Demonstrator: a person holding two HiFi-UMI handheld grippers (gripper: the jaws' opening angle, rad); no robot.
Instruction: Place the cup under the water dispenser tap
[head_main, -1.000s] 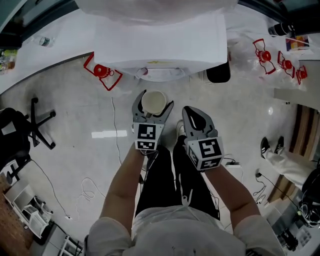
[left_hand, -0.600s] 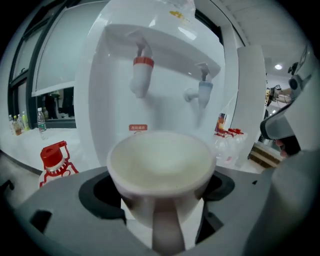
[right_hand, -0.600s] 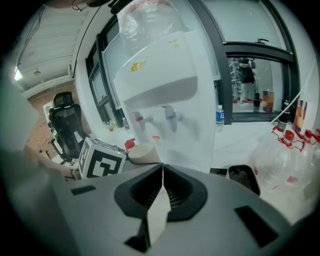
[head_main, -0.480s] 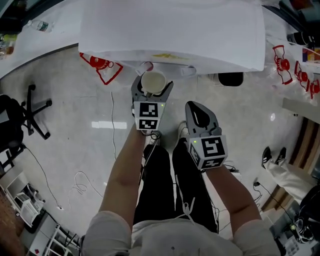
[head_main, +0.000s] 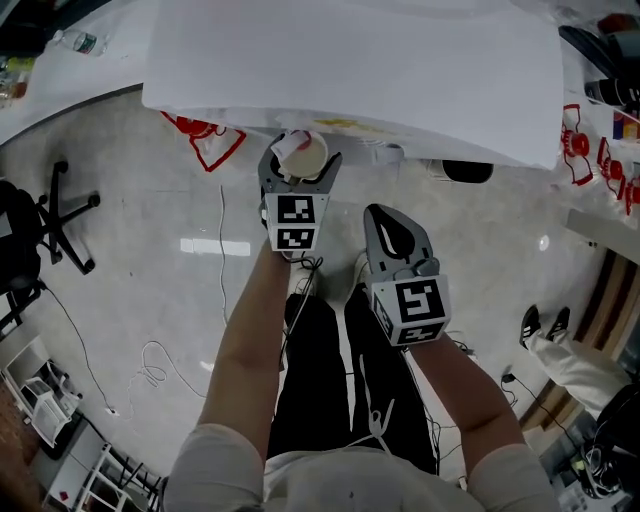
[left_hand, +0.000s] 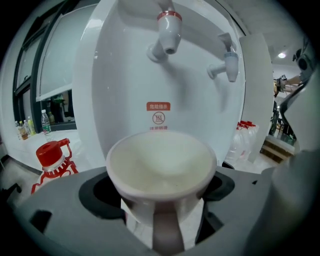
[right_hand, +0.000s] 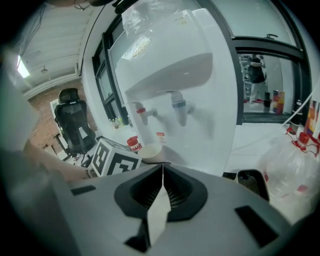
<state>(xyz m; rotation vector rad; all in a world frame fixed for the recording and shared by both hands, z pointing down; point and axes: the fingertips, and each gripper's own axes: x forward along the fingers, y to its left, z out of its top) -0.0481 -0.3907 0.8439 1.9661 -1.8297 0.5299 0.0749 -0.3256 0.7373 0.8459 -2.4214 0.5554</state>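
Observation:
My left gripper (head_main: 300, 160) is shut on a cream-white cup (head_main: 306, 156), which it holds upright by its sides, close against the front of the white water dispenser (head_main: 350, 70). In the left gripper view the cup (left_hand: 161, 165) fills the space between the jaws. A red-collared tap (left_hand: 167, 35) hangs above and a little behind the cup, and a blue-collared tap (left_hand: 227, 62) is to its right. From the head view the red tap (head_main: 289, 144) overlaps the cup's left rim. My right gripper (head_main: 386, 222) hangs lower and to the right, shut with nothing in it.
A red-capped water jug (left_hand: 52, 157) stands on the floor left of the dispenser. A black office chair (head_main: 60, 215) is further left, a black bin (head_main: 465, 170) is right of the dispenser, and cables (head_main: 160, 365) lie on the floor. Clear water bottles (head_main: 580, 130) stand at the right.
Both grippers have moved forward towards the dispenser and sunk. The cup has gone from in front of the dispenser to beneath the red tap. The right gripper stayed shut.

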